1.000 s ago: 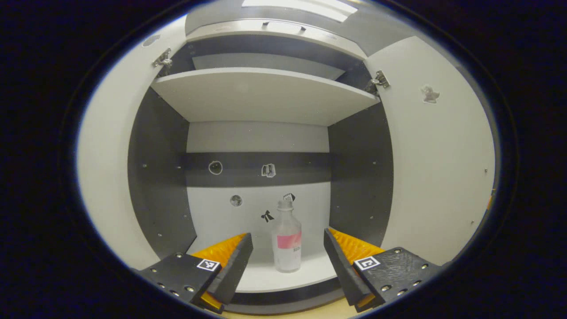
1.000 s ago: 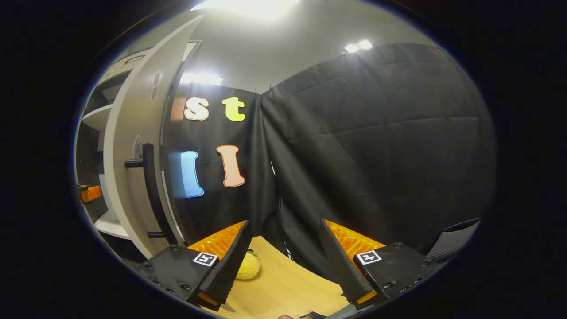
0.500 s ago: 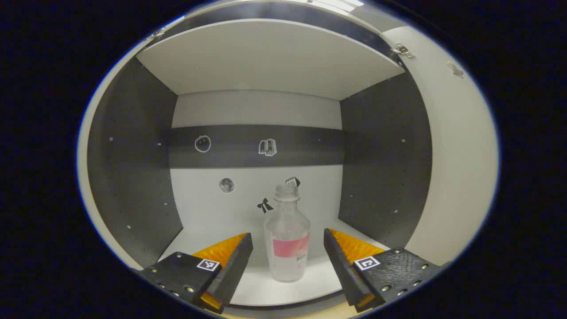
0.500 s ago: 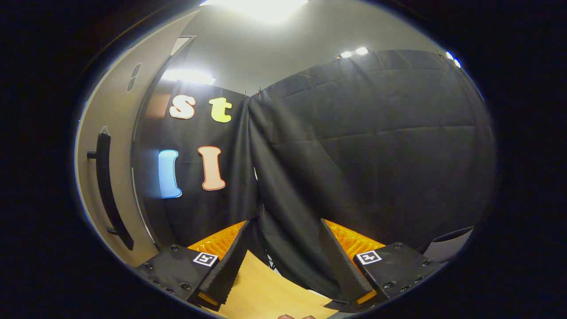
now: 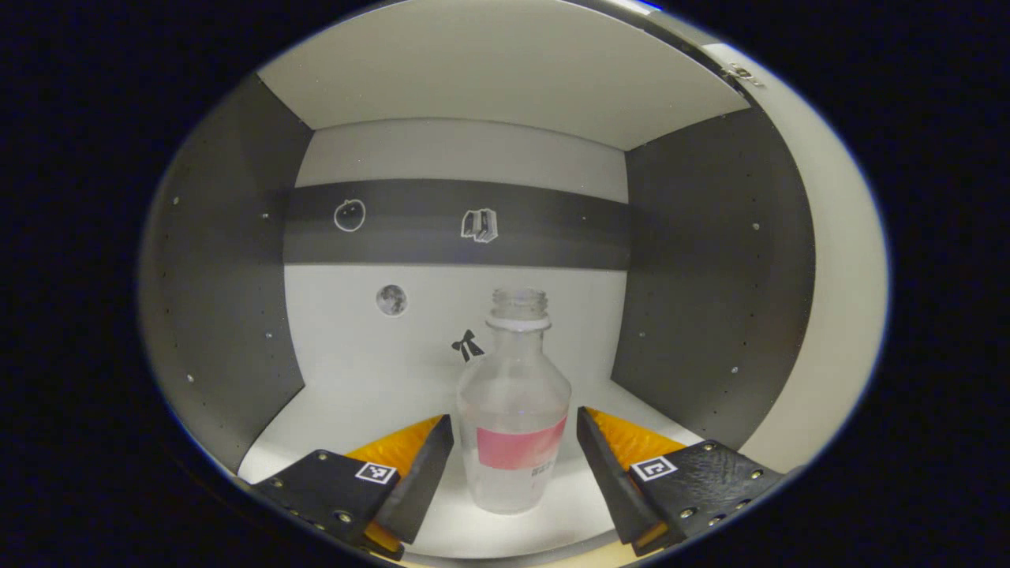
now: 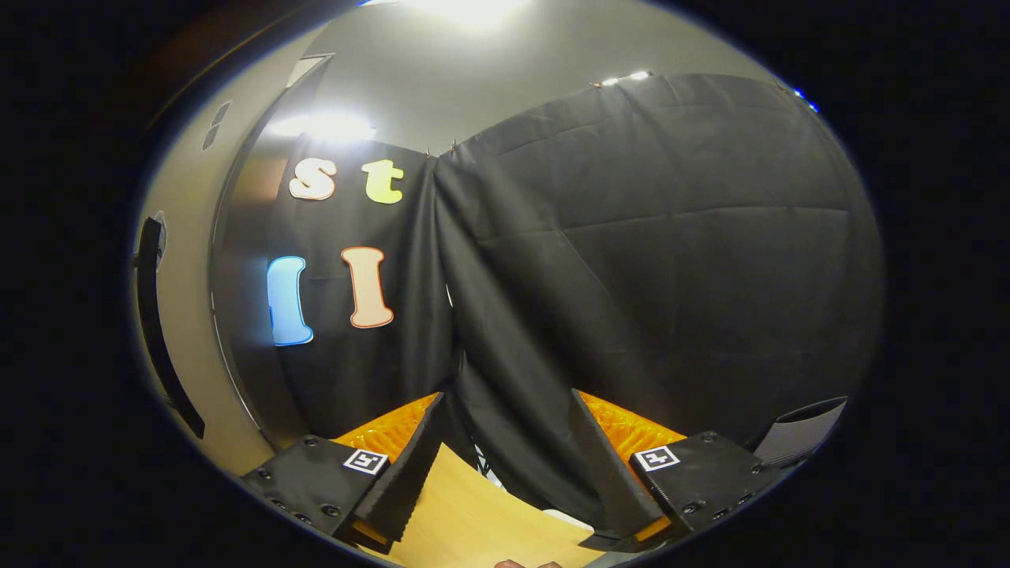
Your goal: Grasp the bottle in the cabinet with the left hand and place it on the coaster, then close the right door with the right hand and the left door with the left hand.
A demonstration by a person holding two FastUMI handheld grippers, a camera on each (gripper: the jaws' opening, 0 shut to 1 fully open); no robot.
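A clear, uncapped bottle (image 5: 514,410) with a pink label stands upright on the white lower shelf (image 5: 355,410) of the cabinet. In the left gripper view my left gripper (image 5: 513,442) is open inside the cabinet, one finger on each side of the bottle's lower body, with small gaps between the pads and the glass. In the right gripper view my right gripper (image 6: 505,442) is open and holds nothing, hovering over the wooden tabletop (image 6: 473,528) and facing the black cloth wall. The open right door (image 6: 181,315), with its dark bar handle (image 6: 154,331), stands at the far left of that view.
The cabinet has dark side walls (image 5: 229,292), a white upper shelf (image 5: 489,71) overhead and a back panel with small stickers (image 5: 479,225). The open right door's inner face (image 5: 836,260) shows at the right. A grey ribbed object (image 6: 801,430) sits at the right edge.
My left gripper has pushed deeper into the cabinet, so the bottle has come between its fingers. My right gripper has swung right, and the door slid toward the left edge; a yellow object went out of sight.
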